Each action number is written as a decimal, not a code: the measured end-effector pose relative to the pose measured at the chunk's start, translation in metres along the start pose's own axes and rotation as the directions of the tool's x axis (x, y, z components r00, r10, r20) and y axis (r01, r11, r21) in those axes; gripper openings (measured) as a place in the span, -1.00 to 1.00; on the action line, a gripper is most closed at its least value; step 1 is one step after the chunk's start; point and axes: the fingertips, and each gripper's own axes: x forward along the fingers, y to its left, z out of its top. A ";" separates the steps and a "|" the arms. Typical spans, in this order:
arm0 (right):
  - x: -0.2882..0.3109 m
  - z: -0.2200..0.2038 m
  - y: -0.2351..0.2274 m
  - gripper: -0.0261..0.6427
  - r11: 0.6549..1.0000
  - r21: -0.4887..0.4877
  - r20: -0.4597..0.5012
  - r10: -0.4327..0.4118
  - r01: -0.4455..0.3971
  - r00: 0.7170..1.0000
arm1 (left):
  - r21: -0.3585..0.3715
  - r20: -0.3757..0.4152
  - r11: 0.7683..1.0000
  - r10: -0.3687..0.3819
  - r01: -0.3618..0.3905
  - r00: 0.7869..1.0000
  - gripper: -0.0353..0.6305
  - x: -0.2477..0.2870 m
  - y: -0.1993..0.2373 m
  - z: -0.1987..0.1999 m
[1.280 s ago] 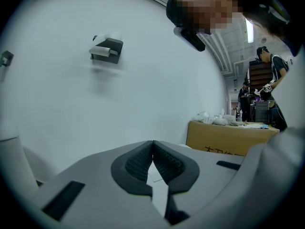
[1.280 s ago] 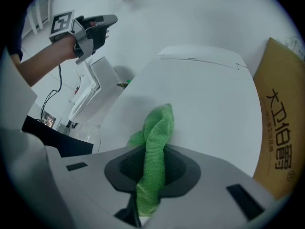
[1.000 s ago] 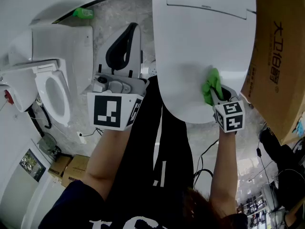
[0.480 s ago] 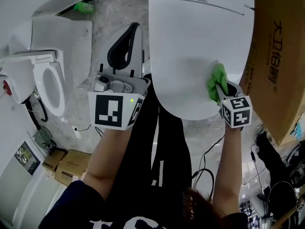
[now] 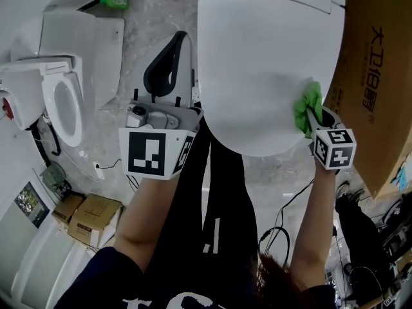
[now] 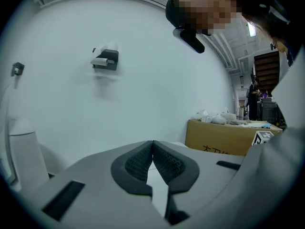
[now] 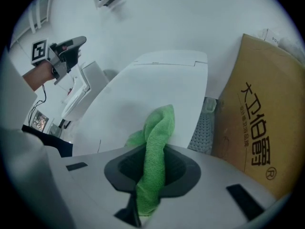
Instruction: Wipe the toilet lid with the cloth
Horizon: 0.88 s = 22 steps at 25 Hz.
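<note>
The white toilet lid [image 5: 264,56] fills the upper middle of the head view and appears again, as the toilet lid [image 7: 157,94], ahead of the right gripper. A green cloth [image 5: 308,105] presses on the lid's right edge; my right gripper [image 5: 313,118] is shut on it. In the right gripper view the cloth [image 7: 155,151] hangs pinched between the jaws of the right gripper [image 7: 153,168]. My left gripper [image 5: 168,69] is held left of the lid, off it, jaws closed together with nothing in them. The left gripper [image 6: 152,166] faces a bare white wall.
A large cardboard box [image 5: 380,76] stands right against the lid's right side. A second toilet [image 5: 64,95] with its seat open is at the left. Small boxes [image 5: 90,214] and cables [image 5: 283,211] lie on the grey floor.
My right gripper has slid the green cloth to the right across the lid, from its lower middle to its right edge. The left gripper has stayed in place.
</note>
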 end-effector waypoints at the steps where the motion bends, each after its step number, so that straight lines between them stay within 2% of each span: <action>1: -0.001 -0.002 -0.004 -0.67 1.000 0.006 0.000 -0.009 0.009 1.000 | -0.001 -0.005 1.000 0.000 0.000 1.000 -0.83 -0.002 0.000 -0.002; 6: -0.005 -0.007 -0.014 -0.67 0.998 0.032 0.009 -0.045 0.045 0.999 | -0.007 -0.022 1.000 -0.011 0.011 1.000 -0.83 -0.010 0.002 -0.013; 11: -0.013 -0.019 -0.032 -0.67 0.987 0.064 -0.016 -0.146 0.146 0.989 | -0.006 -0.013 1.000 -0.022 0.022 1.000 -0.83 -0.017 0.007 -0.008; 14: -0.021 -0.006 -0.018 -0.68 0.988 0.036 0.027 -0.154 0.153 0.988 | -0.006 -0.004 1.000 -0.018 0.018 1.000 -0.83 -0.023 0.014 -0.003; 16: -0.023 0.013 0.023 -0.68 0.997 -0.017 0.079 -0.071 0.073 0.994 | -0.010 0.000 1.000 -0.014 0.014 1.000 -0.83 -0.027 0.019 -0.001; 18: -0.019 0.029 0.082 -0.68 0.997 -0.040 0.111 0.072 -0.068 0.991 | -0.012 0.001 1.000 -0.009 0.009 1.000 -0.83 -0.032 0.024 -0.001; 20: -0.009 0.037 0.143 -0.68 0.978 -0.035 0.121 0.210 -0.207 0.970 | -0.015 0.001 1.000 -0.002 0.002 1.000 -0.83 -0.036 0.029 -0.002; 22: 0.008 0.036 0.196 -0.68 0.950 -0.031 0.104 0.313 -0.311 0.944 | -0.017 -0.001 1.000 0.005 -0.005 1.000 -0.83 -0.040 0.033 -0.003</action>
